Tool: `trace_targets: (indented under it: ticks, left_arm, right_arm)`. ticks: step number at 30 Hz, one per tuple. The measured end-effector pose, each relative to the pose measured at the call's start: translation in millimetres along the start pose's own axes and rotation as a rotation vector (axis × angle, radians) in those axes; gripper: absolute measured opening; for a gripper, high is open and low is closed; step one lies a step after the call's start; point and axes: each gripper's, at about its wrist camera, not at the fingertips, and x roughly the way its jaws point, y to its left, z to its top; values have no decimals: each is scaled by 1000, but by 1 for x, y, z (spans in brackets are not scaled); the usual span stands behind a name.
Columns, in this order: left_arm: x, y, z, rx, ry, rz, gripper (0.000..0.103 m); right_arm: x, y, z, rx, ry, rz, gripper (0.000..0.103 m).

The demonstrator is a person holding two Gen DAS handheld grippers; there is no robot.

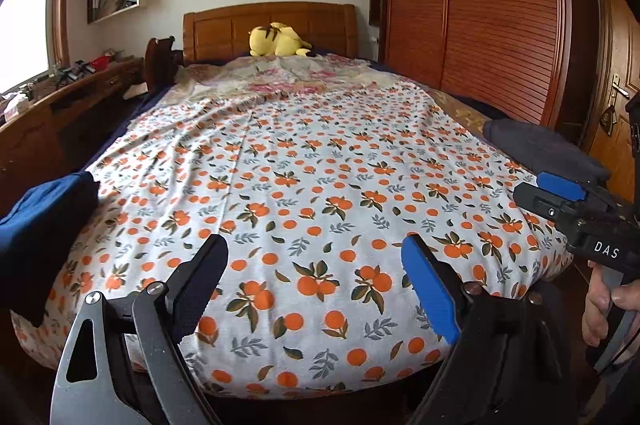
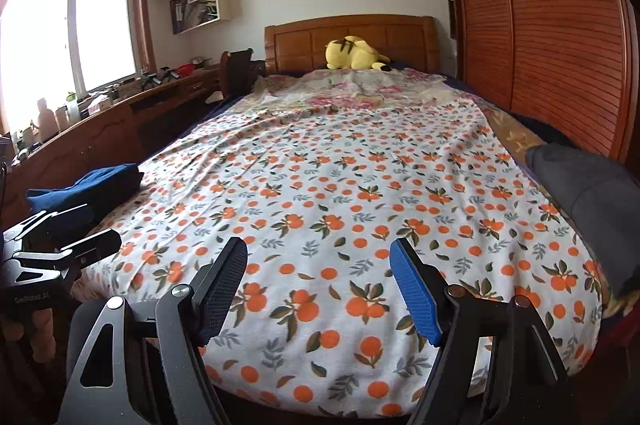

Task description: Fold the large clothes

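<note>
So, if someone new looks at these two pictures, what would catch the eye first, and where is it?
The white sheet printed with oranges strikes first; it covers most of the bed. Next comes the yellow plush toy lying at the wooden headboard, far from the camera. A folded blue garment lies at the bed's left edge and a dark grey one at the right edge, while both hand-held grippers, left and right, stand open and empty above the near end.

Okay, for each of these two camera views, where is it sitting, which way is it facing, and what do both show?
Left wrist: on the left gripper at the bed's foot, facing the headboard; its open fingers show, with the right gripper and a hand at right.
Right wrist: on the right gripper, facing likewise; its open fingers show, the left gripper at left.
Shared: orange-print sheet, blue garment, grey garment, yellow plush.
</note>
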Motion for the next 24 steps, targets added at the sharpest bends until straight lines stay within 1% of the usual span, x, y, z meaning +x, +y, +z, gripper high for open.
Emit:
trace_targets:
  ticks: [3,7,12,17,21,24]
  left_arm:
    - [-17,1,5,1,-39,16,89]
    - [-40,0,17,-4,-99,11,89]
    - [-59,0,29,-14,-152,28,89]
    - [-73,5,35,-29,-201,45,89]
    - [-84,13,35,-44,-234,73,89]
    - [-88,19,35,-57,-244,98,89]
  right_arm:
    - [-14,7,6,-11,-32,14,76]
    - [-29,12,12,-26,-75,26,75]
    - [-49,19,15,-46,-131,38,76]
    - [-65,23,13,-51,-166,46,75]
    - [-73,26,11,-66,-195,30,76]
    - [-73,25,7,-63,-206,13,75]
